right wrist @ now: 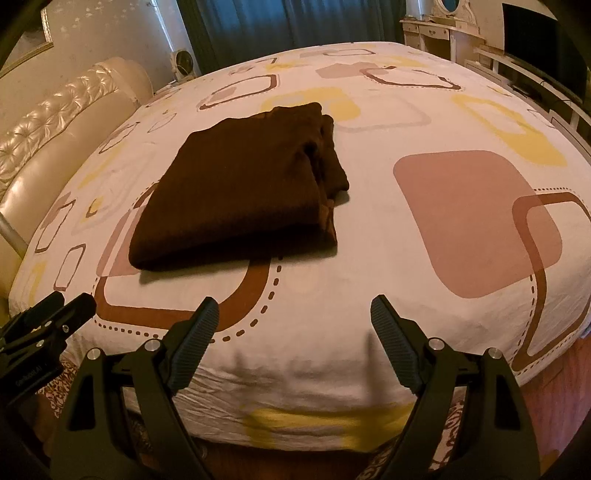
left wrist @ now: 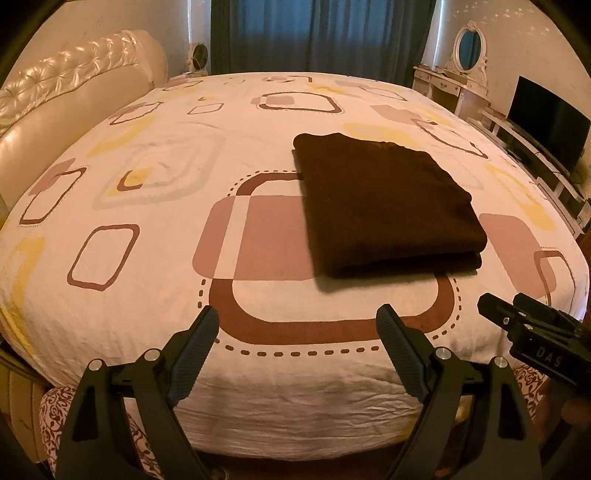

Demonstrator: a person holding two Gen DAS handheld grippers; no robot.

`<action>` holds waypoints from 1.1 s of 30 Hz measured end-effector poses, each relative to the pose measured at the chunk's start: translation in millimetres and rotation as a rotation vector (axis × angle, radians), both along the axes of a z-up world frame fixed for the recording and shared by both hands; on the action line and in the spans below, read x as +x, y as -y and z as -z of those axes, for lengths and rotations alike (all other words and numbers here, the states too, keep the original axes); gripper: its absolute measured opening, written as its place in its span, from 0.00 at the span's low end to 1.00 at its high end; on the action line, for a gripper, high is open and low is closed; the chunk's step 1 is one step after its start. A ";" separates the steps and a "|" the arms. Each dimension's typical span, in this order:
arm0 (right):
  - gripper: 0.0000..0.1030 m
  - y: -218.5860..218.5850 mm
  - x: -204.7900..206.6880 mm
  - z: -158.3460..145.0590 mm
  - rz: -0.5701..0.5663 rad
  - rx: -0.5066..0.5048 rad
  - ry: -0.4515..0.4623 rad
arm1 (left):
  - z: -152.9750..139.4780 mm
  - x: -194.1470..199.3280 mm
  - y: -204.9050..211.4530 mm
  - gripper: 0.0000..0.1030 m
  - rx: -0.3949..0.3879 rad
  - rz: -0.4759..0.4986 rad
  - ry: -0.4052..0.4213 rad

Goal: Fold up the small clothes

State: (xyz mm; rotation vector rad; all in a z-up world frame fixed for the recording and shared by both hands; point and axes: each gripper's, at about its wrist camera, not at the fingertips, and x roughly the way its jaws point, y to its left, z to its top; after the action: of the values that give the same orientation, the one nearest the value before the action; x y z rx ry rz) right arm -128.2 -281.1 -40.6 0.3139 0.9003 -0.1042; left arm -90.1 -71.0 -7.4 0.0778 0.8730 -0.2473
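A dark brown garment [left wrist: 388, 203] lies folded into a flat, thick rectangle on the bed, right of centre in the left wrist view. In the right wrist view the same garment [right wrist: 240, 188] sits left of centre, its layered edges showing on its right side. My left gripper [left wrist: 297, 314] hovers over the bed's near edge, open and empty, short of the garment. My right gripper [right wrist: 291, 306] is likewise open and empty, near the bed's front edge and to the right of the garment. Each gripper shows in the other's view: the right gripper [left wrist: 517, 314] and the left gripper [right wrist: 62, 306].
The bed [left wrist: 147, 258] carries a white sheet with brown, pink and yellow squares. A padded cream headboard [left wrist: 66, 92] stands on the left. A dressing table with an oval mirror [left wrist: 469, 48] and a dark television [left wrist: 546, 122] are at the right, with blue curtains [left wrist: 321, 33] behind.
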 end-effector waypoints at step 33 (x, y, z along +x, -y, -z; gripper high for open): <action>0.82 -4.1 -0.9 6.3 -0.012 0.000 -0.012 | -2.0 0.2 2.3 0.83 -0.006 0.007 0.001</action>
State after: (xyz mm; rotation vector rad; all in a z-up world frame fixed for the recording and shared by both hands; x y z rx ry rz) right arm -129.1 -277.1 -46.9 0.3081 0.9139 -0.0947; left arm -90.0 -73.3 -5.4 0.0748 0.8708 -0.2563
